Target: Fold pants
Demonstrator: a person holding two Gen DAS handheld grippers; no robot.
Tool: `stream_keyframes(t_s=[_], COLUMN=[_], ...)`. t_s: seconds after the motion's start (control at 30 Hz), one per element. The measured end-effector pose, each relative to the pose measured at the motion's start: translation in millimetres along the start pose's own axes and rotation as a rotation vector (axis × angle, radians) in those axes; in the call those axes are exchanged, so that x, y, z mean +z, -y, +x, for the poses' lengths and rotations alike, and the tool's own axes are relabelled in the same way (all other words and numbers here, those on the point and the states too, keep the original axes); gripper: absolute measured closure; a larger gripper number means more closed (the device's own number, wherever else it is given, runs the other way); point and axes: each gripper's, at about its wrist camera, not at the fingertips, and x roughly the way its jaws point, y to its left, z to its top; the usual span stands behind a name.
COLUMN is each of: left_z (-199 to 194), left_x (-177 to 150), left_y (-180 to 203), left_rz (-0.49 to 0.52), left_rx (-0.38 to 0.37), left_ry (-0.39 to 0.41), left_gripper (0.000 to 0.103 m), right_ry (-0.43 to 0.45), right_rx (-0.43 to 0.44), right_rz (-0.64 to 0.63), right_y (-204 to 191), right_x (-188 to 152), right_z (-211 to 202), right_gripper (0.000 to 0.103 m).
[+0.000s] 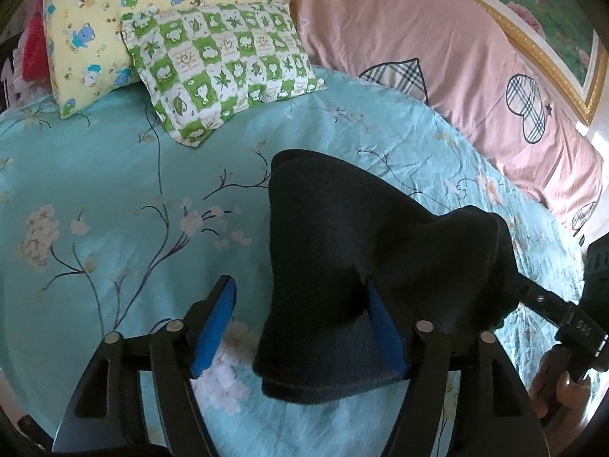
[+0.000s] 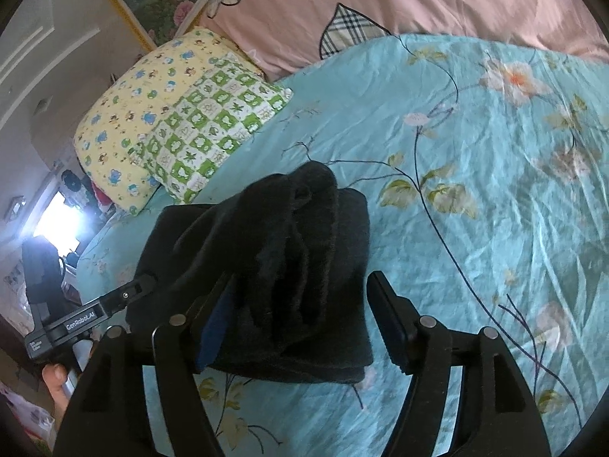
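Dark, folded pants (image 1: 342,247) lie bunched on the turquoise floral bed sheet (image 1: 114,228). My left gripper (image 1: 300,285) stands open. The cloth drapes over its right blue pad (image 1: 384,327), and its left pad (image 1: 213,327) is well clear of it. In the right wrist view the pants (image 2: 285,247) form a thick stack with a raised fold on top. My right gripper (image 2: 300,278) is open around the stack's near edge. Its left finger (image 2: 213,316) touches the cloth and its right finger (image 2: 392,316) stands apart from it.
A green checked pillow (image 1: 224,72) and a yellow cartoon pillow (image 1: 87,30) lie at the head of the bed. A pink quilt (image 1: 418,38) runs along the far side under a gold-framed picture (image 1: 552,19). A person's hand (image 1: 552,381) holds the other tool at right.
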Motion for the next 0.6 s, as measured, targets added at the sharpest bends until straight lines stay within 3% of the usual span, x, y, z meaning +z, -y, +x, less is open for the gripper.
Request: stream_keyframes(t_s=[0.6], left_z=[-48], left_x=[-34], left_y=[8], left_rz=[0.133], left_rx=[0.074], left_ry=[0.061], left_gripper=[0.021], right_ry=[0.014], right_rx=[-0.017], right_rz=[-0.263], right_y=[-56], right_x=[-36], right_z=[-37], right_gripper=[0.007])
